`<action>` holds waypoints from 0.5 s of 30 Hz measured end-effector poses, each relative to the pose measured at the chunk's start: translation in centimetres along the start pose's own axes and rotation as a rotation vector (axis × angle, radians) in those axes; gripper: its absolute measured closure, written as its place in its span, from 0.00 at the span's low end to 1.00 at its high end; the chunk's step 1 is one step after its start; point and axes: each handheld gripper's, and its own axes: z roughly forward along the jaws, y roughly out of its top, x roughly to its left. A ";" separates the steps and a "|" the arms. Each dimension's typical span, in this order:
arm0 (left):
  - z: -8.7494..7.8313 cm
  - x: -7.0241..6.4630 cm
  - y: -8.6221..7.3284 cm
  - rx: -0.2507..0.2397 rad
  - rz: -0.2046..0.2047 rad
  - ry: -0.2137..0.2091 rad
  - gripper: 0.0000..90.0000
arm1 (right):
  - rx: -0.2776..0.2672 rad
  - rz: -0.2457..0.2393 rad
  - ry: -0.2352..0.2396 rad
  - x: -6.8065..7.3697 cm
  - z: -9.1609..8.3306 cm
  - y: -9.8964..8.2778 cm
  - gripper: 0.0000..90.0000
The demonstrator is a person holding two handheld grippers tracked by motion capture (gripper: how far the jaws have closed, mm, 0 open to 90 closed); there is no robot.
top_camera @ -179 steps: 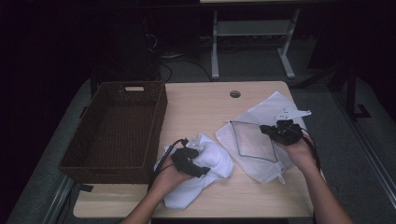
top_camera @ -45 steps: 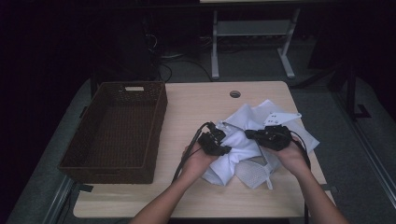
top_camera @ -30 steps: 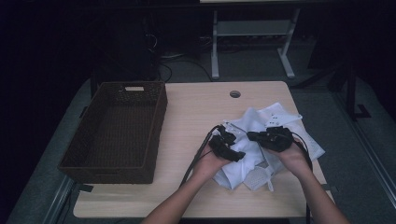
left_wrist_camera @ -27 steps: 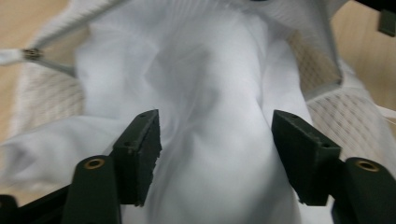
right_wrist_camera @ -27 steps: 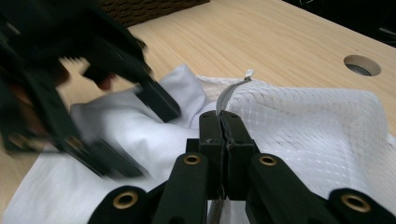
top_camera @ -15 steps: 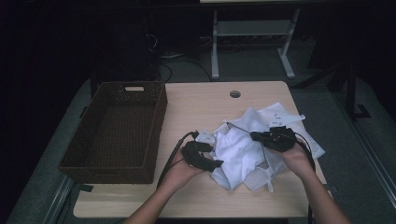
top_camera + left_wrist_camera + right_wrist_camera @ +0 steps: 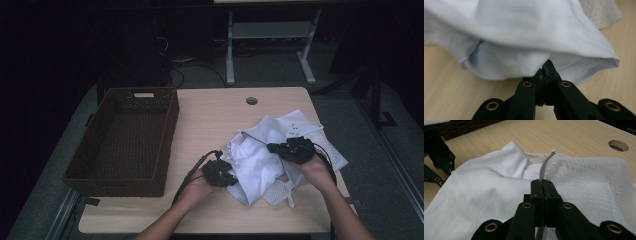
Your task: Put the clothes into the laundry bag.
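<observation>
High view: left gripper [image 7: 226,172] has just clamped the white shirt's [image 7: 260,165] left edge; right gripper [image 7: 282,148], opposite, pinches the mesh bag's [image 7: 599,185] grey strap [image 7: 544,168].

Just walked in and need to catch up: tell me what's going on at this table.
A person is handling a white garment on the wooden table, a hand-held gripper in each hand. The left hand-held gripper has just closed on a fold at the garment's edge. The right hand-held gripper is shut on a grey strip by its mesh part. A wicker basket sits alongside.
</observation>
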 end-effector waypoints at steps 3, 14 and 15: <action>-0.7 -1.0 1.2 -0.057 0.019 -0.010 0.99 | 0.003 -0.008 0.004 0.2 0.1 0.1 0.97; 1.5 -1.1 5.7 -0.149 -0.009 0.020 0.99 | -0.021 -0.025 0.020 1.3 0.0 1.2 0.97; 2.0 -1.0 5.9 -0.149 -0.022 0.029 0.99 | -0.022 -0.024 0.021 1.3 0.0 1.2 0.97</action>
